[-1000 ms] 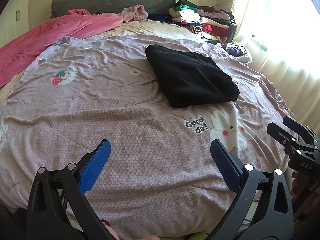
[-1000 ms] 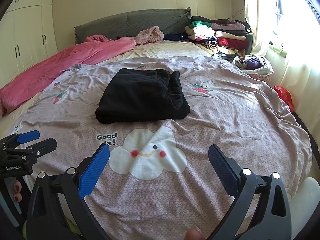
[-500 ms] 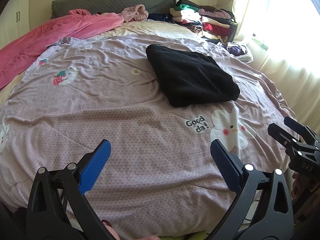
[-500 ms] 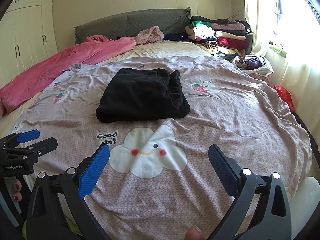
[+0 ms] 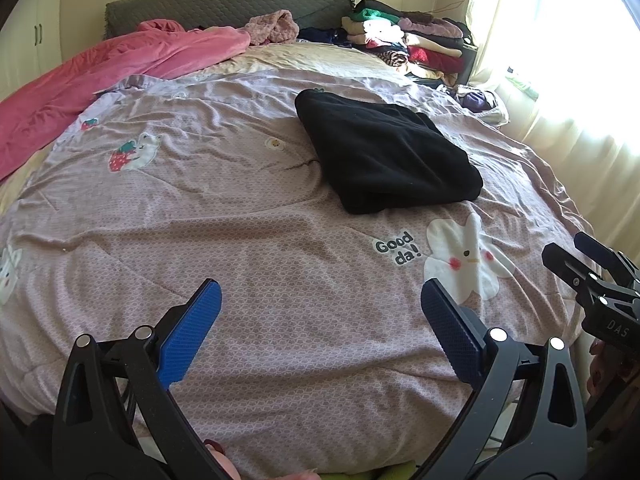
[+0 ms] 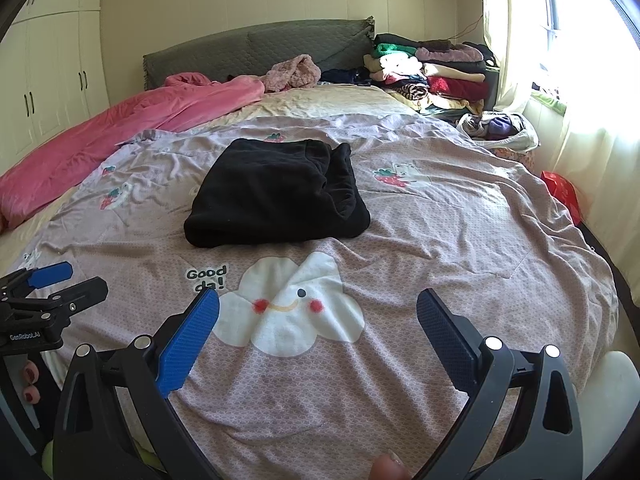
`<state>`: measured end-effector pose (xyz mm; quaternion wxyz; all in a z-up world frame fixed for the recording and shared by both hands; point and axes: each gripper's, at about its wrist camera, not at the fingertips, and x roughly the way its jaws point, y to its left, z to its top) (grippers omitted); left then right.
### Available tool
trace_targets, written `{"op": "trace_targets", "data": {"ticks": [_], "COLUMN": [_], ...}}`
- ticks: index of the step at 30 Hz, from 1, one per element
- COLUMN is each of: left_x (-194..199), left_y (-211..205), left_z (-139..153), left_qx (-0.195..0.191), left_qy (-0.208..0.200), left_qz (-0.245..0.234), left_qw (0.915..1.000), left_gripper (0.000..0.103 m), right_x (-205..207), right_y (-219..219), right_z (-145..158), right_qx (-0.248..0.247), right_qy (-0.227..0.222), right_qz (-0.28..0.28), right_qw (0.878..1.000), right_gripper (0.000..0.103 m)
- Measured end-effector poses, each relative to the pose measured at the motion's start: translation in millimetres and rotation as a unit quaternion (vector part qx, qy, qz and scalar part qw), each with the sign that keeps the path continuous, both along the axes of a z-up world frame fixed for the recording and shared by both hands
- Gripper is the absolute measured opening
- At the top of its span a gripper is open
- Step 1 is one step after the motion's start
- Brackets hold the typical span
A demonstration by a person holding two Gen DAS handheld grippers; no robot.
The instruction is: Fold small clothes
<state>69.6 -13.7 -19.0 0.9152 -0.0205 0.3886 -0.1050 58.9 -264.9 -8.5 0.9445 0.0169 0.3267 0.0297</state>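
Observation:
A black garment (image 5: 384, 156) lies folded into a rough rectangle on the lilac quilt (image 5: 240, 240), seen also in the right wrist view (image 6: 276, 196). My left gripper (image 5: 320, 300) is open and empty, held above the quilt's near edge, well short of the garment. My right gripper (image 6: 318, 308) is open and empty over the white cloud print (image 6: 288, 304), also short of the garment. Each gripper shows at the edge of the other's view: the right (image 5: 596, 280) and the left (image 6: 44, 296).
A pink blanket (image 6: 120, 128) lies along the left side of the bed. A stack of folded clothes (image 6: 432, 72) stands at the far right by the grey headboard (image 6: 256, 48). A curtain and window (image 5: 568, 80) are on the right. White wardrobes (image 6: 48, 80) stand at left.
Both views have shifted very slightly; the garment and both grippers stay where they were, jaws still open.

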Motion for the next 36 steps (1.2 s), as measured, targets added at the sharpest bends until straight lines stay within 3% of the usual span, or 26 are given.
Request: {"op": "trace_targets", "data": {"ticks": [36], "left_x": [1.0], "left_y": [9.6], "left_z": [1.7], "left_qx": [0.004], "left_qy": [0.002], "left_qz": [0.004], "left_qw": [1.0000], "left_gripper": [0.094], "right_x": [2.2], "right_y": [7.5], "right_z": [1.5], "right_qx": [-0.001], "right_qy": [0.000], "right_qz": [0.010], "right_qw": [1.000], "right_gripper": [0.099]}}
